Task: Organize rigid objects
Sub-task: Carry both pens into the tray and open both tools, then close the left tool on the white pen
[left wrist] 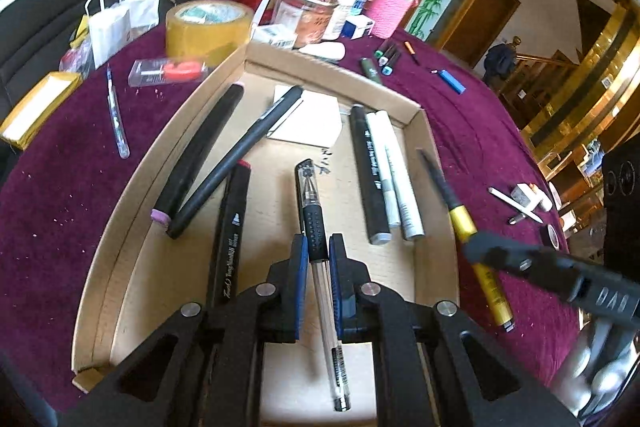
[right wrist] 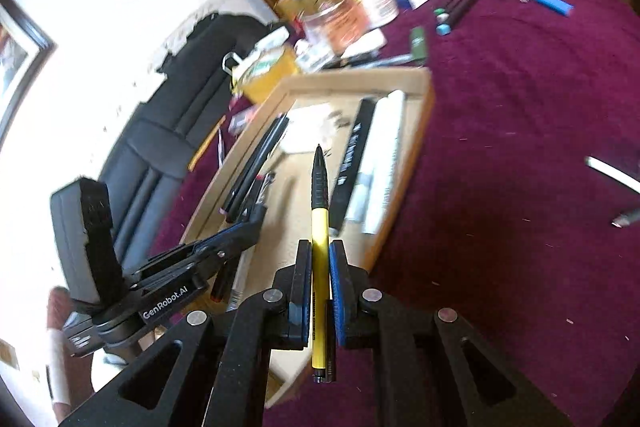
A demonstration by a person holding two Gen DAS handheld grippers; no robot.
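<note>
Each claw carries one pen toward the shallow cardboard tray (left wrist: 424, 131) that sits on the desk's maroon velvety cloth (left wrist: 72, 187), which reads as the collecting place for loose writing tools. The left claw (left wrist: 319, 247) pinches a clear-barrelled gel pen (left wrist: 316, 223) at its ribbed black rubber grip, blue pads pressed tight on both sides, with the capped end aimed out over the tray floor and the see-through barrel running back beneath the camera. The right claw (right wrist: 320, 255) is likewise clamped, on a yellow pen with a black textured front section (right wrist: 320, 211); gripping mid-barrel keeps the long, slim body from swinging, and its tip points over the tray's near right edge. Already inside lie hard, cylindrical things laid roughly lengthwise: a red-capped black marker (left wrist: 230, 227), a matte black pen (left wrist: 240, 155) crossing a black marker with a lilac end (left wrist: 200, 155), and a tight row of one black marker (left wrist: 366, 171) and two white paint pens (left wrist: 394, 171), with white paper (left wrist: 308, 119) under the far ones. A roll of tan packing tape (left wrist: 208, 27) stands just beyond the tray's far left corner, and more markers (left wrist: 386, 57) wait on the cloth; motion blur makes the right view's finer detail uncertain, so whether the yellow pen is over the tray or just outside it is hard to settle
</note>
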